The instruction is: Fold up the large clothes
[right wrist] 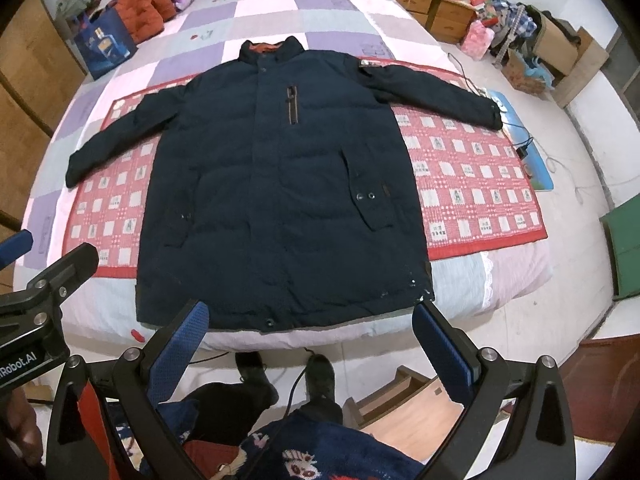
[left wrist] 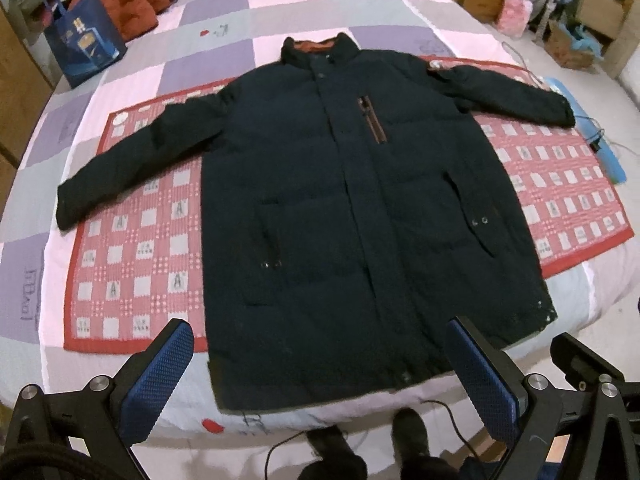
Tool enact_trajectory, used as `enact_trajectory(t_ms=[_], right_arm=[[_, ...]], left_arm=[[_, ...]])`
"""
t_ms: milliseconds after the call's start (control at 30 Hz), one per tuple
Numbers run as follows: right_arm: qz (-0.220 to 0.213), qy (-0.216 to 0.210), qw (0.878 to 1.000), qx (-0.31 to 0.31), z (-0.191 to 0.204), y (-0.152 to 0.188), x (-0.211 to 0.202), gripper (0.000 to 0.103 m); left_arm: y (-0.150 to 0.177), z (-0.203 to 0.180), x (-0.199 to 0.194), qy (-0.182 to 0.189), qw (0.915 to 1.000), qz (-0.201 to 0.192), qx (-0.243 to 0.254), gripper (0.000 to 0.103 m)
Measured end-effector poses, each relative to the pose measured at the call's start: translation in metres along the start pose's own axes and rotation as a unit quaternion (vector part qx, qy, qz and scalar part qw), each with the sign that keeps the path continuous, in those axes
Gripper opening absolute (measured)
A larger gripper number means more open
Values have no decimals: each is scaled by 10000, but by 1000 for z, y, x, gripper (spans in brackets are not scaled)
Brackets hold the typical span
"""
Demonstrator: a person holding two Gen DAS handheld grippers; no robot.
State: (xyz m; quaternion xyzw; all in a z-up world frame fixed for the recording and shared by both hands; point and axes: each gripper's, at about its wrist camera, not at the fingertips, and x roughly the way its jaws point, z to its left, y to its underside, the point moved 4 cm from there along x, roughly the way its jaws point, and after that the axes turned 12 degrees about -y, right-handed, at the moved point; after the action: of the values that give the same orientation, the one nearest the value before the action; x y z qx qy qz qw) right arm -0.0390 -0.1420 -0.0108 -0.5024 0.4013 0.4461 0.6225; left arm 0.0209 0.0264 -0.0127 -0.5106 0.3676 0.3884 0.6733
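Note:
A large dark navy padded coat (left wrist: pixel 340 200) lies flat, front up, on the bed, with both sleeves spread out and the collar at the far end. It shows the same way in the right wrist view (right wrist: pixel 272 184). My left gripper (left wrist: pixel 320 376) is open and empty, above the coat's hem at the near bed edge. My right gripper (right wrist: pixel 312 352) is open and empty, just short of the hem, above the floor. The left gripper's body (right wrist: pixel 44 304) shows at the left of the right wrist view.
A red patterned blanket (left wrist: pixel 140 240) lies under the coat on a purple checked bedspread (left wrist: pixel 240 12). A blue bag (left wrist: pixel 84 48) and orange cushions (left wrist: pixel 132 0) sit at the far left. Wooden drawers (right wrist: pixel 436 12) and clutter stand far right. The person's feet (right wrist: pixel 280 376) and a cable are below.

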Motion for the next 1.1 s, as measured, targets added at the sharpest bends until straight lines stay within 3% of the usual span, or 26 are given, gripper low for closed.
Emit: enact_trajectory(t_ms=[333,667,900,1100], right_arm=[[-173,168,9997,24,28,-12,-1,103],[-419,162,9990,-17,24,-42,-6,103],[-423,28,9989,-201,-6,-76,11,103],[-409,-139,9971,-620,-60,-125,49,103]], left_arm=[[-15,18,5,150,9997,-214,13,103],[-42,15,8,110,9992,-361,-149,103],[-64,-5,35,-78,9985,-146,-513,103],[-83,-31,84,-429,9939,186,-999,103]])
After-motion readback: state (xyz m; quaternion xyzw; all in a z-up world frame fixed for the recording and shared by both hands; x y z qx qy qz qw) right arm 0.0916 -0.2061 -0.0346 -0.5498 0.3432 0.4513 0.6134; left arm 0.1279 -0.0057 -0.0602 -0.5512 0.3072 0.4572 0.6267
